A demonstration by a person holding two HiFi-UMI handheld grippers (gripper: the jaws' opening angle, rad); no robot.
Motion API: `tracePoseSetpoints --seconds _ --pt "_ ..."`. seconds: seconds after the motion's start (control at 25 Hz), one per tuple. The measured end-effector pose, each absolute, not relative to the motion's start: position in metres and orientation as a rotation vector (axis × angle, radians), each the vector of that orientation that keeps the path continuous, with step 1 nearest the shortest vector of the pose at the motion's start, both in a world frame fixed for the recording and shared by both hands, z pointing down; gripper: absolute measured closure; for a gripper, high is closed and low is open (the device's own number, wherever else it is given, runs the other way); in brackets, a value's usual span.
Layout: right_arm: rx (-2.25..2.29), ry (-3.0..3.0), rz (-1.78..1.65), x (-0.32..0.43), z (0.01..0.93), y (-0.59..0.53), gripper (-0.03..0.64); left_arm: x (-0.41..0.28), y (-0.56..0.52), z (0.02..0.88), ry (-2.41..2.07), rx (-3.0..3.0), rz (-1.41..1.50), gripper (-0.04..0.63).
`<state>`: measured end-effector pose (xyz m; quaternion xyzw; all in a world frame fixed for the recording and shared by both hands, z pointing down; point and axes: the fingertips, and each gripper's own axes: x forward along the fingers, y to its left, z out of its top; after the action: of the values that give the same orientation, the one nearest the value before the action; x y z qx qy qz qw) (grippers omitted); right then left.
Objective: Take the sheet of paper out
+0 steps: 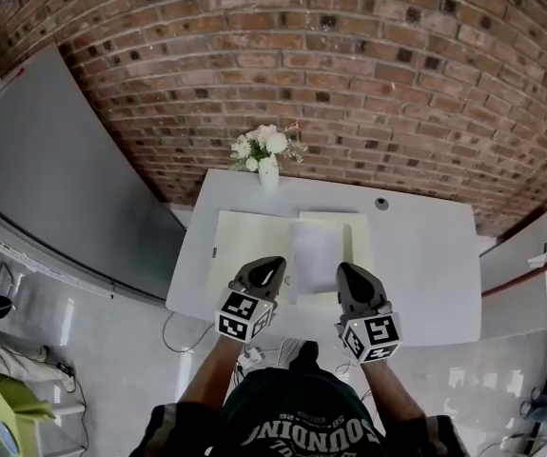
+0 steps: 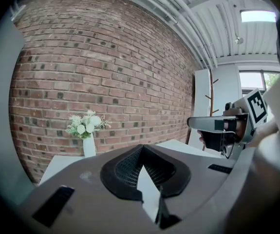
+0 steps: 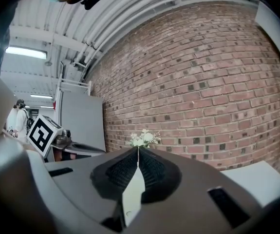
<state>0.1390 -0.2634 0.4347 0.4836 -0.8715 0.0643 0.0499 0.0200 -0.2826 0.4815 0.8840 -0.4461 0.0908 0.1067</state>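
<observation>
While left gripper (image 1: 265,267) and right gripper (image 1: 351,274) hover empty, jaws pressed together, both should spread before nipping the sheet of paper (image 1: 316,253) at its near edge.

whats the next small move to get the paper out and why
Probably open the right gripper and ease it toward the near edge of the sheet of paper. In the head view it and the left gripper sit one on each side of the sheet, both shut on nothing. The sheet lies untouched on the pale yellow folder on the table.
</observation>
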Motion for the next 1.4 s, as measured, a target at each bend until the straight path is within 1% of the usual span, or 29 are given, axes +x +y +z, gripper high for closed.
tracePoseSetpoints --seconds 0.24,0.56,1.4 --pt "1.399 -2.689 0.205 0.145 0.44 -0.288 0.547 0.031 -0.301 0.482 -1.363 2.565 0.281 0.584" --pt "1.346 -2.703 0.236 0.13 0.447 -0.306 0.546 0.025 -0.32 0.484 -1.382 2.535 0.268 0.584" --pt "1.387 -2.654 0.278 0.116 0.458 -0.361 0.546 0.015 -0.38 0.503 -1.301 2.532 0.285 0.584"
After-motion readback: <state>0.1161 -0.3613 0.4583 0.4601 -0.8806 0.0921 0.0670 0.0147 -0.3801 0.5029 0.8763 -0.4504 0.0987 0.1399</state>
